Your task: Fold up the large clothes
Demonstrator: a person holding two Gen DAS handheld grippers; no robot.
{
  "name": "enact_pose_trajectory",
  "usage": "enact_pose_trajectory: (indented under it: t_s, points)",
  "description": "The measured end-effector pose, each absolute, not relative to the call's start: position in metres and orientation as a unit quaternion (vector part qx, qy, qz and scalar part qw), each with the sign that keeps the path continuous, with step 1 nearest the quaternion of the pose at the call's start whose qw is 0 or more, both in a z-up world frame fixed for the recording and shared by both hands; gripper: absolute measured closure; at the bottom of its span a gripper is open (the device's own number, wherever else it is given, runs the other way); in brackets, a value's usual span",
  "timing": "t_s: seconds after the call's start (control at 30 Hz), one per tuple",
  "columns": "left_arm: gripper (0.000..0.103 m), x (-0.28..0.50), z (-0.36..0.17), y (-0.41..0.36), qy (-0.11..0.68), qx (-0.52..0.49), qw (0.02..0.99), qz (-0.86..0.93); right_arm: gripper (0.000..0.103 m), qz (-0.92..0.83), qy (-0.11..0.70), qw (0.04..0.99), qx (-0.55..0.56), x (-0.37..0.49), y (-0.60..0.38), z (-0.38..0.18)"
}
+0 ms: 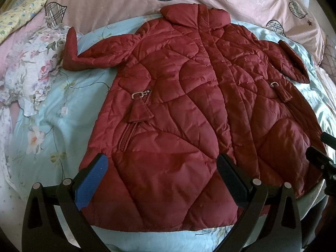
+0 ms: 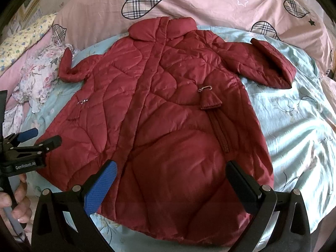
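The dark red quilted padded coat lay front-up and spread flat on the bed, collar toward the far pillows and hem nearest the cameras. This layout appeared intended to expose both side edges and the hem for folding. Its shell was a smooth, slightly glossy fabric stitched in curved quilt lines, with a straight closed placket down the centre. A metal clasp with a fabric tab sat above each zipped pocket. Both sleeves extended outward, and each cuff bent back: the cuff on the image left stood upright, while the other lay folded over.

The left gripper hovered over the hem area with its jaws spread wide, holding nothing; one pad was textured blue, the other black. The right gripper was likewise wide apart and empty above the hem. No fold had yet been made, judging by the flat garment.

Beneath the coat lay a pale blue floral bedsheet, wrinkled and lightly sheened. Beyond it were a pink quilt with plaid heart patches and a crumpled white floral cloth.
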State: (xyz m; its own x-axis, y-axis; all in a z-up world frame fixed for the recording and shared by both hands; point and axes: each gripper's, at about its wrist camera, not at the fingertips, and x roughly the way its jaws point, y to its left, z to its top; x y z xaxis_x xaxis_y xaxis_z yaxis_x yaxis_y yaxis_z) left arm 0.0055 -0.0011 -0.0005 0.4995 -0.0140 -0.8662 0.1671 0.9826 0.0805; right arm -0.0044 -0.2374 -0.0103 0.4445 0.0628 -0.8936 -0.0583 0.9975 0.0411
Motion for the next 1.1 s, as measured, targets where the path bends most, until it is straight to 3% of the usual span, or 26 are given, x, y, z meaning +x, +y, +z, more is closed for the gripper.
enact_pose_trajectory:
  t_s: [0.67, 1.1]
  points:
    - [0.000, 0.029, -0.014, -0.003, 0.534, 0.075, 0.840, -0.054, 0.000, 0.020, 0.515, 0.857, 0.020, 0.017, -0.262, -0.009]
    - [0.000, 0.064, -0.012, -0.008, 0.512, 0.046, 0.855, -0.066, 0.000, -0.012, 0.498, 0.866, 0.035, 0.055, -0.307, -0.004]
